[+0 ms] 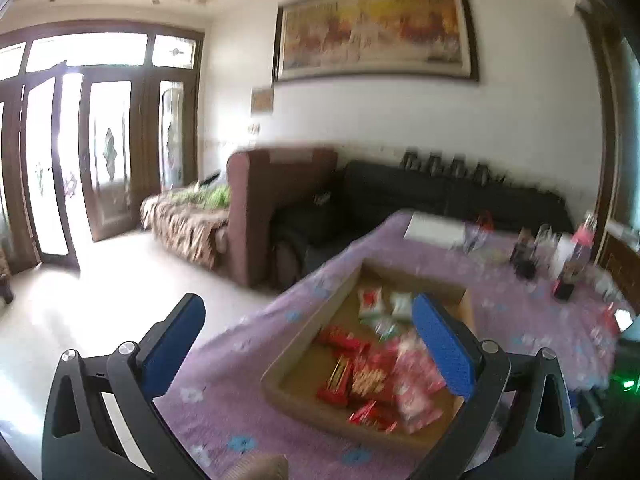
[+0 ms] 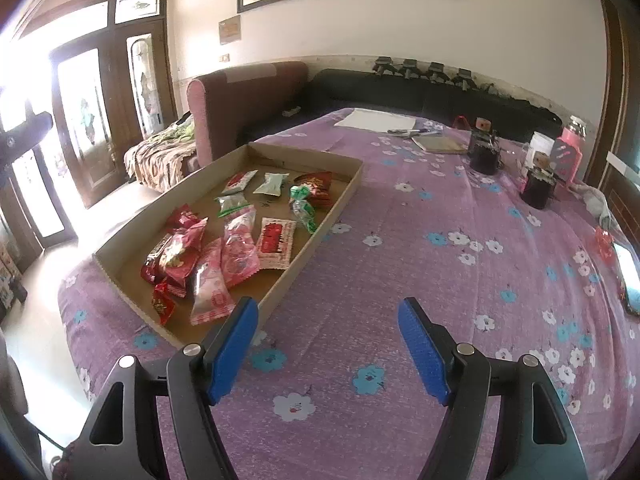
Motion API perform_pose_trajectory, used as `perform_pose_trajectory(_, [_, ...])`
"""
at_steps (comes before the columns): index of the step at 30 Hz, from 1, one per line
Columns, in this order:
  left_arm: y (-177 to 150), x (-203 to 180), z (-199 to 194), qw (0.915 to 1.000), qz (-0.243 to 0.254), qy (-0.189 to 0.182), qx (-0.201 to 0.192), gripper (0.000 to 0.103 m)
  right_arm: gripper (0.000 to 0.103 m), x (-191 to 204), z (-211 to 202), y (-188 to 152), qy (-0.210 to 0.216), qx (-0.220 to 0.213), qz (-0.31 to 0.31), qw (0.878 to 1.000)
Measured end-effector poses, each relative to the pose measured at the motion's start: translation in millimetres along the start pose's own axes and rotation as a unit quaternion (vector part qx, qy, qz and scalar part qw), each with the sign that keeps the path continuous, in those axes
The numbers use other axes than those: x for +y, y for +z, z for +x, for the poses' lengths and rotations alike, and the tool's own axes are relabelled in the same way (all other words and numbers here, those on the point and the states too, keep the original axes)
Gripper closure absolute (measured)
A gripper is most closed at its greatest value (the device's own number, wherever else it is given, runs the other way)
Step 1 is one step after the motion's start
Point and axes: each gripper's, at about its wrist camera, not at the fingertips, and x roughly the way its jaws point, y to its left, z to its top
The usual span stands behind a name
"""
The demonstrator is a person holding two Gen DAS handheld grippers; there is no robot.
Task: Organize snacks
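Worktop: a purple flowered cloth (image 2: 400, 264) is covering the worktop; beyond it a dark sofa (image 2: 400, 88), a brown armchair (image 2: 248, 96), glazed wooden doors (image 2: 100, 120) and a framed painting (image 1: 376, 32) are showing.

Tray: a shallow cardboard tray (image 2: 320, 236) is lying ahead and to the left of the right fingers, near the worktop's left edge.

Snacks: red, pink, white and green wrapped snacks (image 2: 240, 248) are lying loose inside the tray.

Left fingers: the left gripper (image 1: 308, 316) is hanging released and spread wide, nothing between the blue pads (image 1: 444, 348); the tray is sitting below and between them. This view is blurring.

Right fingers: the right gripper (image 2: 328, 320) is hovering over bare cloth, parted and empty, its left pad (image 2: 232, 344) lying just beside the tray's near corner.

Clutter: dark jars (image 2: 484, 148), a pink bottle (image 2: 568, 152), papers and pens (image 2: 408, 132) are standing far ahead and to the right.

Open room: bare cloth is stretching ahead of and right of the right fingers; the floor is dropping away left of the tray.
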Motion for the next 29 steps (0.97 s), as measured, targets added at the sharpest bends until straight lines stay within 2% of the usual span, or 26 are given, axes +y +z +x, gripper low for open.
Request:
perform_pose_trajectory(1, [-2.2, -2.4, 8.1, 0.9996, 0.015, 0.003, 0.023, 0.000, 0.029, 1.7, -0.9, -0.4, 0.002, -0.001, -0.004, 1.000])
perform_pose_trajectory(4, [-8.1, -5.3, 19.5, 0.9982, 0.027, -0.002, 0.054, 0.000, 0.029, 7.8, -4.1, -1.1, -0.002, -0.008, -0.023, 1.000])
perform_pose_trajectory(9, [-12.6, -2.0, 23.4, 0.9982, 0.001, -0.009, 0.060, 0.000, 0.026, 21.6, -11.5, -1.6, -0.005, -0.025, -0.059, 0.998])
perform_pose_trajectory(11, [-14.6, -3.9, 28.3, 0.9975, 0.006, -0.007, 0.071, 0.000, 0.023, 26.9, -13.2, -2.4, 0.000, -0.026, -0.070, 0.997])
perform_pose_trajectory(14, [-19.7, -6.8, 35.8, 0.9954, 0.017, -0.003, 0.095, 0.000, 0.023, 32.5, -14.1, -2.5, 0.006, -0.027, -0.082, 0.996])
perform_pose_trajectory(19, [-26.3, -3.3, 47.7, 0.9916, 0.000, -0.020, 0.127, 0.000, 0.022, 39.8, -11.4, -2.1, 0.009, -0.018, -0.093, 0.995])
perform_pose_trajectory(29, [-31.7, 11.9, 58.6, 0.9881, -0.017, -0.022, 0.151, 0.000, 0.022, 52.7, 1.3, -2.1, 0.028, 0.003, -0.097, 0.995])
